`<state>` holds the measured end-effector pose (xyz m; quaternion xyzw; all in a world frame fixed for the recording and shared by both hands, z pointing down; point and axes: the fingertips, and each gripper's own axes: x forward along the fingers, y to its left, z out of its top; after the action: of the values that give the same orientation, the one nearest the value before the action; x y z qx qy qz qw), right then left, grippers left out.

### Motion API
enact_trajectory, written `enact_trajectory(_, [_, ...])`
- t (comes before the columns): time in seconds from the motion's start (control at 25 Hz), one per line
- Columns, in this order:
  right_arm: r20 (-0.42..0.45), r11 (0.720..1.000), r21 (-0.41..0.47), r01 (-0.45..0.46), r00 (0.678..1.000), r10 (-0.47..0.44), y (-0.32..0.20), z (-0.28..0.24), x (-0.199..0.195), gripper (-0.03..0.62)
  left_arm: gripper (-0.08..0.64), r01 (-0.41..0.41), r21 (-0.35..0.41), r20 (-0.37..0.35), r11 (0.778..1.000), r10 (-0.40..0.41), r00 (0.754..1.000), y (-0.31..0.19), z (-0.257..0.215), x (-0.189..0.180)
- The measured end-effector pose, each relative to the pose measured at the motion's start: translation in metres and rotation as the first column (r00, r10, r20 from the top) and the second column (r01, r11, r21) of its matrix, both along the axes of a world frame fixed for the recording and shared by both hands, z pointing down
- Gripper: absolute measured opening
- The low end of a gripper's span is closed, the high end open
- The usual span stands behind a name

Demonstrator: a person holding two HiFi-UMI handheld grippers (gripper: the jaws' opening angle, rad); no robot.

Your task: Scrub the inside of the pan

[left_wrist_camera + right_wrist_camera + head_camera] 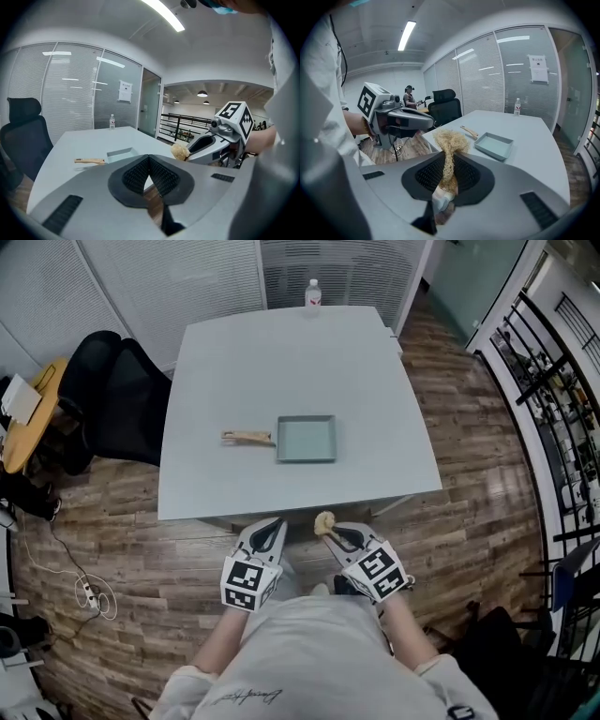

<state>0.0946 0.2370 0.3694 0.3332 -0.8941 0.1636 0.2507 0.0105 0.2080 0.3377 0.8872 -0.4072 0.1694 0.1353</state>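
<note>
Guessing the pale-teal square metal pan (306, 439), sitting loose mid grey table (281, 362) at 12 o'clock from the right tool (332, 530), skates off once that tool, clamped on a scraggly tan fibre scrubber (449, 140), digs in, since the left tool (273, 525) is pinched shut on nothing.

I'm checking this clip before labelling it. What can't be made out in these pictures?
- Any dirt inside the pan: too small and far off in every view.
- Lower end of the scrubber: right gripper view, buried between the pads of the right gripper.
- Label on the bottle: too small in all views.
- Print on the notice on the glass wall: right gripper view, too small to read.
</note>
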Motion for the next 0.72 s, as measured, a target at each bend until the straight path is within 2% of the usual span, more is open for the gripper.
enact_trajectory(0.44, [-0.024, 0.995, 0.026, -0.098, 0.995, 0.098, -0.118, -0.005, -0.018, 0.067, 0.011, -0.102, 0.045, -0.011, 0.994, 0.103, 0.995, -0.132, -0.010, -0.018])
enact_trajectory(0.72, [-0.032, 0.990, 0.008, -0.144, 0.989, 0.144, -0.165, -0.002, -0.030, 0.067, 0.011, -0.166, 0.037, 0.002, 0.985, 0.166, 0.986, -0.177, -0.006, -0.029])
